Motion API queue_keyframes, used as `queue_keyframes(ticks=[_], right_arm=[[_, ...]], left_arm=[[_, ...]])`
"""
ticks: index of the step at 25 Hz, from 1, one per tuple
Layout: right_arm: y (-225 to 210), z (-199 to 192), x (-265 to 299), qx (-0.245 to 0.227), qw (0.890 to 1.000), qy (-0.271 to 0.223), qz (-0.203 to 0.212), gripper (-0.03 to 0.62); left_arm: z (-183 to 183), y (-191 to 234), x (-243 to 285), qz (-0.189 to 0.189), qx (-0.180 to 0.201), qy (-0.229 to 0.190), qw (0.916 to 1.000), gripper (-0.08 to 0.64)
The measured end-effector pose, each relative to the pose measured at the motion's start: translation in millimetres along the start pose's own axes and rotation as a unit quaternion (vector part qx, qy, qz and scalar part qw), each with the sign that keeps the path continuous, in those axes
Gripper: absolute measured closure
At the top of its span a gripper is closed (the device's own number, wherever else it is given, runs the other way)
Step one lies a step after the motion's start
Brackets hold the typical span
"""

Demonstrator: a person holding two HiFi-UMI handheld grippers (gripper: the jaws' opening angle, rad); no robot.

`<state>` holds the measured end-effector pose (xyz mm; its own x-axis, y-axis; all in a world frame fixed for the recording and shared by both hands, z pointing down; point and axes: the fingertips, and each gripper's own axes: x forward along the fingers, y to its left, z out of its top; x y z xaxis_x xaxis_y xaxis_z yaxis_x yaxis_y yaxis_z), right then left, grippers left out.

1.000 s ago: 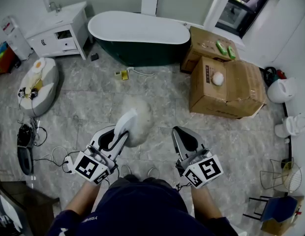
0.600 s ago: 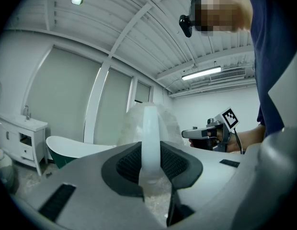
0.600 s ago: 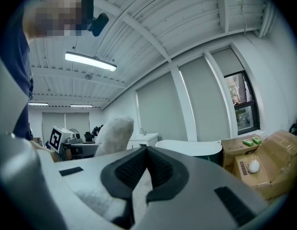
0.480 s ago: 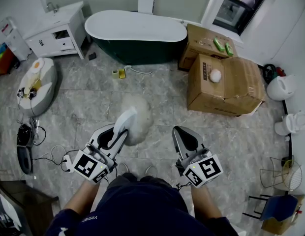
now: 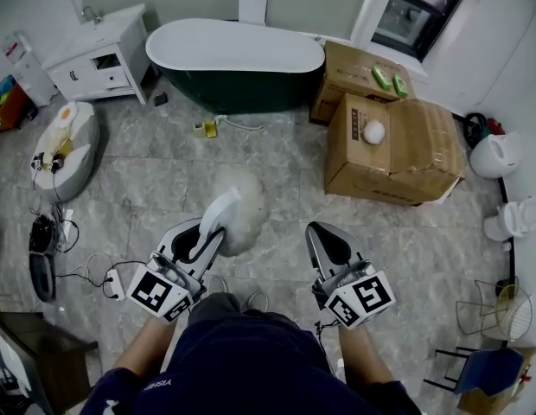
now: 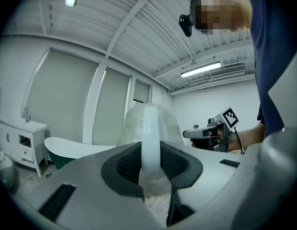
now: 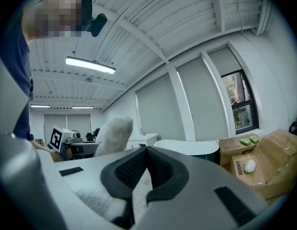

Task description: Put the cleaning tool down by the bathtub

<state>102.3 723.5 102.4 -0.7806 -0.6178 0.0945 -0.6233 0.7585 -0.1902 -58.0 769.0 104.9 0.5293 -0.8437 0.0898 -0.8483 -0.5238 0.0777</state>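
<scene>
so the cleaning tool (image 5: 236, 207), a fluffy white duster thing on a pale handle, is up in the air over the grey tiled floor (image 5: 147, 188), well short of the bathtub (image 5: 233, 48); the left gripper (image 5: 209, 230) has its jaws clamped on the handle, fluffy head sticking out past the tips toward the tub; in the left gripper view you can see the handle pinched right between the dark pads (image 6: 175, 164); the right gripper (image 5: 322, 236) sits just beside it to the right, jaws pressed together with nothing in them; further out, the tub is white inside with a dark green shell, against the far wall; a white vanity cabinet (image 5: 99, 52) stands left of it and a couple of cardboard boxes (image 5: 393, 150) to its right
</scene>
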Motion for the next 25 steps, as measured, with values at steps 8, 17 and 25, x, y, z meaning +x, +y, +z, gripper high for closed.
queue_keyframes(ticks=[8,17,25], right_arm=[[-31,1,6,0.003,1.000,-0.003,-0.010,0.588],[-65,1,42,0.002,1.000,0.002,-0.021,0.588],[-90,1,117,0.011,1.000,0.016,-0.025,0.588]], left_arm=[[0,9,31,-0.001,0.004,0.001,1.0000,0.448],[-1,51,71,-0.004,0.003,-0.004,1.0000,0.448],[-1,118,112,-0.020,-0.012,-0.001,0.9997,0.449]])
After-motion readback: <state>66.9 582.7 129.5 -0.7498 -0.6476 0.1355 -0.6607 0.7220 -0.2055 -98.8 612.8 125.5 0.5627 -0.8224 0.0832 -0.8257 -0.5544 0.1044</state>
